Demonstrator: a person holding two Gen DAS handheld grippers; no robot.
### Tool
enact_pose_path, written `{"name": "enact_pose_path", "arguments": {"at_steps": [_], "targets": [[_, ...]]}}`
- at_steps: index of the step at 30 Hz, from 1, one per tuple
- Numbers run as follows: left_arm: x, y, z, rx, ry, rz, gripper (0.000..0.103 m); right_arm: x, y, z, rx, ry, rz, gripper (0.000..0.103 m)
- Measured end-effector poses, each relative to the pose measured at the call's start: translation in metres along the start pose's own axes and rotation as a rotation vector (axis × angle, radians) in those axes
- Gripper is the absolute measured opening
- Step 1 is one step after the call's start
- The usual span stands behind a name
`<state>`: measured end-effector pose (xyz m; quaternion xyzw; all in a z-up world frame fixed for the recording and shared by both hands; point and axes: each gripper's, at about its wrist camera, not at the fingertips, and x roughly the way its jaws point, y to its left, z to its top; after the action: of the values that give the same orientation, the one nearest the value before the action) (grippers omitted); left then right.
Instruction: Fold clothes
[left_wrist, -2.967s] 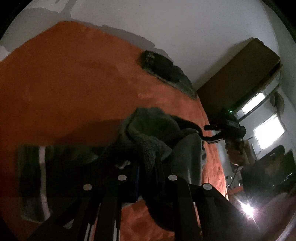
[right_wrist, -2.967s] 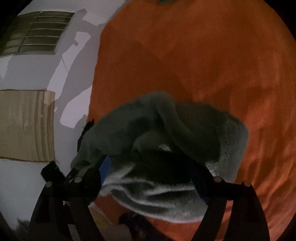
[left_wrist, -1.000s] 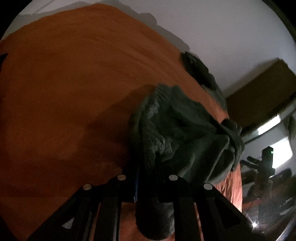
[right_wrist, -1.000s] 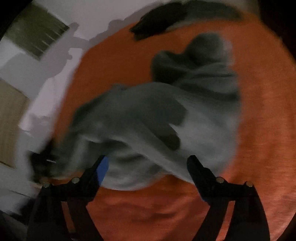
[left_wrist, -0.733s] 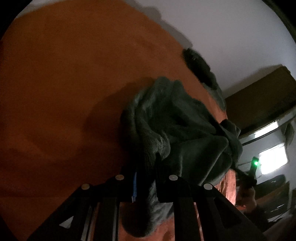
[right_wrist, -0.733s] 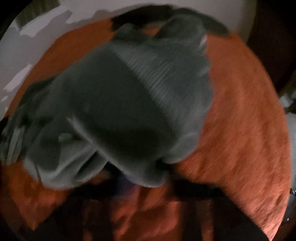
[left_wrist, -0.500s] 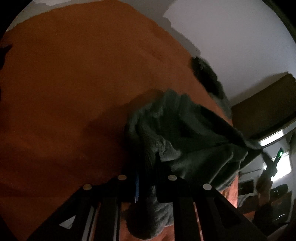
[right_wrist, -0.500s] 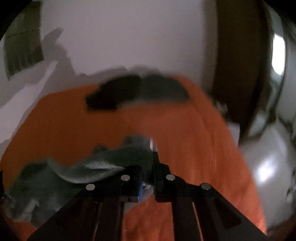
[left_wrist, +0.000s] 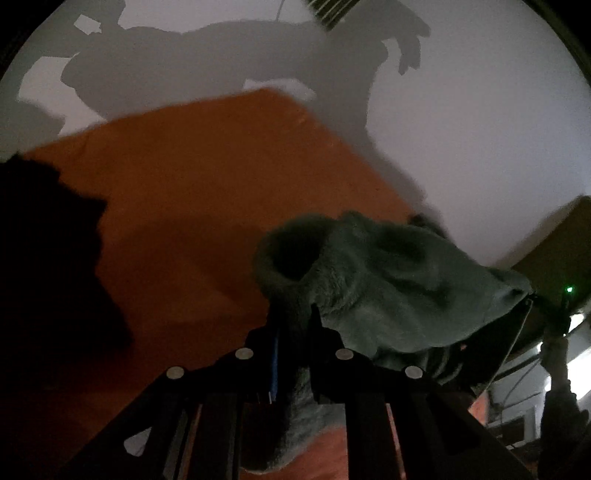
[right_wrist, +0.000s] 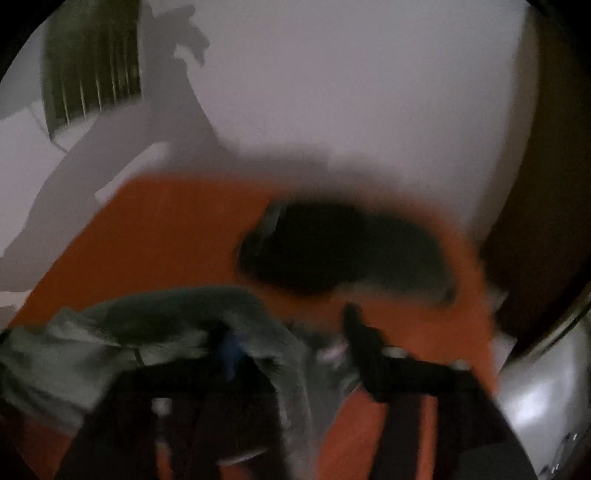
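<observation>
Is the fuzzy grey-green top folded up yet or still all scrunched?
Scrunched. The fleece garment hangs bunched from the left gripper, lifted above the orange bedcover.

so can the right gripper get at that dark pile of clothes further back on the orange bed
Probably yes: the right gripper is opening, the grey fleece draped off its left finger, and bare orange bed lies before the dark pile.

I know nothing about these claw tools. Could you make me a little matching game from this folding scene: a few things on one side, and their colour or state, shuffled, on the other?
Things:
1. fuzzy grey-green fleece garment
2. orange bed cover
3. dark heap of clothes
4. left claw

Descriptions:
A. lies at the far end of the bed, near the wall
B. shut on cloth
C. lifted up, hanging between the two tools
D. spread flat under everything

Pairs: 1-C, 2-D, 3-A, 4-B
</observation>
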<state>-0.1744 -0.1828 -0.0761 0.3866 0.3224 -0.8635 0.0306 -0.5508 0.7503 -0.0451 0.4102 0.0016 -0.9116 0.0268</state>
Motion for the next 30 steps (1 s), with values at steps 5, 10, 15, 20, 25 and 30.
{"name": "enact_pose_path", "arguments": {"at_steps": [5, 10, 15, 20, 25, 30], "targets": [[0.017, 0.024, -0.015, -0.056, 0.044, 0.025, 0.014, 0.049, -0.015, -0.070, 0.041, 0.138, 0.000, 0.057], [0.022, 0.027, -0.015, -0.087, 0.060, 0.028, 0.014, 0.001, -0.017, -0.180, 0.012, 0.082, 0.074, 0.074], [0.032, 0.007, -0.029, -0.116, 0.060, 0.033, 0.014, 0.035, -0.014, -0.280, 0.122, 0.241, 0.041, 0.073], [0.045, 0.001, -0.034, -0.122, 0.077, 0.037, 0.014, 0.059, -0.088, -0.317, 0.419, 0.250, -0.069, 0.072], [0.047, 0.001, -0.037, -0.121, 0.076, 0.040, 0.014, 0.070, -0.127, -0.299, 0.527, 0.223, 0.001, 0.009], [0.048, 0.003, -0.036, -0.129, 0.080, 0.049, 0.014, -0.002, -0.141, -0.204, 0.345, -0.033, -0.192, 0.009]]}}
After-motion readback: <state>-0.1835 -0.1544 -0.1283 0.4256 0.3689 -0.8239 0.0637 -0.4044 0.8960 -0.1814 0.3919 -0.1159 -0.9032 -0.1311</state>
